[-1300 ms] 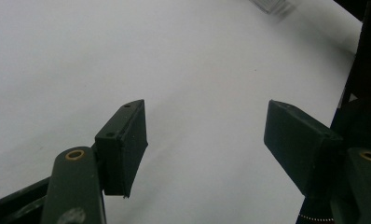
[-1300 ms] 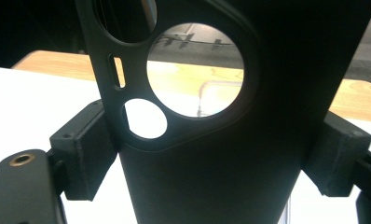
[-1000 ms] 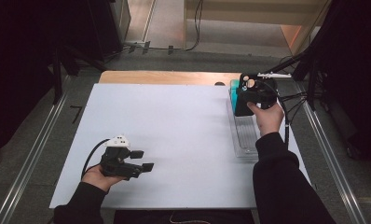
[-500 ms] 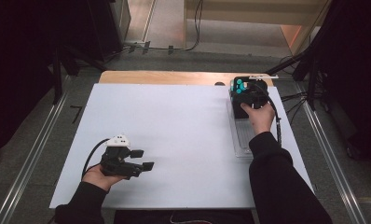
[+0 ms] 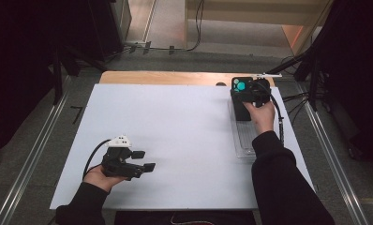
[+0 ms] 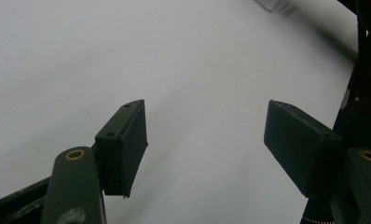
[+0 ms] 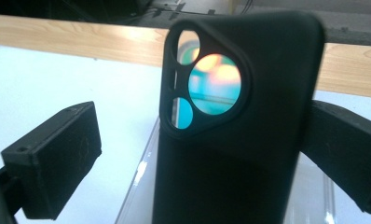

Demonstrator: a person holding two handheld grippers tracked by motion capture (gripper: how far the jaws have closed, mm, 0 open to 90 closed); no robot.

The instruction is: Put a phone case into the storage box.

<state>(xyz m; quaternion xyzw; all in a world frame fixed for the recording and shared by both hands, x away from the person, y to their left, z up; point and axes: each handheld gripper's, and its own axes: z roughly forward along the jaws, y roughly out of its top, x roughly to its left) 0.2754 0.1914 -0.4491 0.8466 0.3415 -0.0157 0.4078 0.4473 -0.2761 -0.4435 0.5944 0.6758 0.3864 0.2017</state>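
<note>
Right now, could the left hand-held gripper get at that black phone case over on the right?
Probably not without travelling: the left hand-held gripper sits near the table's front left, while the phone case stands far right between the right hand-held gripper's jaws. Nothing lies between them.

The left gripper (image 6: 204, 140) is hovering over the white table (image 6: 127, 51), jaws spread apart, nothing between them.

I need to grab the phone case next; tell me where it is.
The black phone case stands between the right gripper's open jaws, at the far right of the white table, over the far end of the clear tray.
</note>
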